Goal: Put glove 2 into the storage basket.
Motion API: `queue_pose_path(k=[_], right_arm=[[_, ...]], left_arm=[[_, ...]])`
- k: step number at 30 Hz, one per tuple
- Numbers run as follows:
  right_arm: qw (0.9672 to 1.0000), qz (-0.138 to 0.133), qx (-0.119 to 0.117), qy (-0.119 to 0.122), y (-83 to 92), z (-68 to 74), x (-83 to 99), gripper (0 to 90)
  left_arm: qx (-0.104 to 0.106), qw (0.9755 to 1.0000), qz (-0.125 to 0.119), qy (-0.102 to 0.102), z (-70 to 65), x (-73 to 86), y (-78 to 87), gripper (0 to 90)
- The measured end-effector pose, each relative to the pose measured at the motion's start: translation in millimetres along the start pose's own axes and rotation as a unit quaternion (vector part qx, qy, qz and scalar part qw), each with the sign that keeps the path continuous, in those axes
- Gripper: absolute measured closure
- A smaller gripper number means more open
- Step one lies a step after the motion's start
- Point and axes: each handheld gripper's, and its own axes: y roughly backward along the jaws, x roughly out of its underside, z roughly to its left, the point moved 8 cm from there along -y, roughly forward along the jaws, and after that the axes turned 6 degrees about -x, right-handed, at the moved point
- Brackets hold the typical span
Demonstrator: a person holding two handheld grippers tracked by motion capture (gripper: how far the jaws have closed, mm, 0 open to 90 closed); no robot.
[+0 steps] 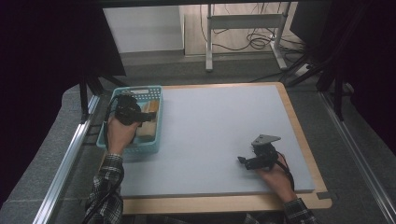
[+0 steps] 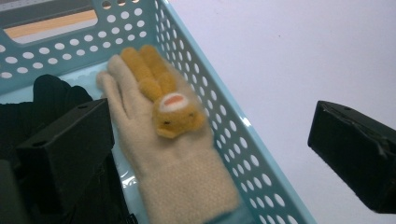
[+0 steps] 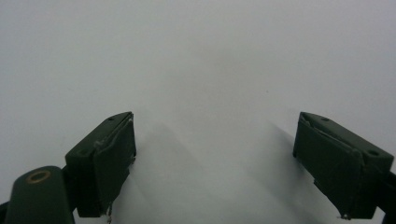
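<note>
A light blue perforated basket [image 1: 138, 88] stands at the left edge of the grey mat. In it lies a cream knitted glove [image 2: 180, 179] with an orange plush animal [image 2: 168, 100] sewn on its back; the same glove [image 1: 148, 125] shows pale in the high view. A black fabric item [image 2: 53, 95] lies beside it in the basket. My left gripper [image 1: 130, 112] hovers over the basket, and its jaws [image 2: 210, 123] stand open with the glove lying loose below them. My right gripper [image 1: 256, 160] rests low over the mat at the front right, its jaws [image 3: 215, 135] wide open with nothing between them.
The grey mat [image 1: 215, 121] covers most of a wooden tabletop [image 1: 224, 203]. The basket's right wall [image 2: 233, 135] runs between the left gripper's jaws. Dark curtains flank the table, and a metal stand with cables [image 1: 243, 28] is on the floor behind.
</note>
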Motion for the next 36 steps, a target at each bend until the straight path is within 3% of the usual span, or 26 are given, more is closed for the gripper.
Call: queue_pose_path(k=[20,36], right_arm=[[1.0000,0.000,0.000,0.000,0.0,0.0,0.0,12.8],[1.0000,0.000,0.000,0.000,0.0,0.0,-0.1,12.9]], left_arm=[[0.020,0.9992,-0.014,-0.033,-22.7,11.0,19.5,0.0],[0.032,0.9953,-0.041,-0.082,-52.5,16.2,27.9,0.0]])
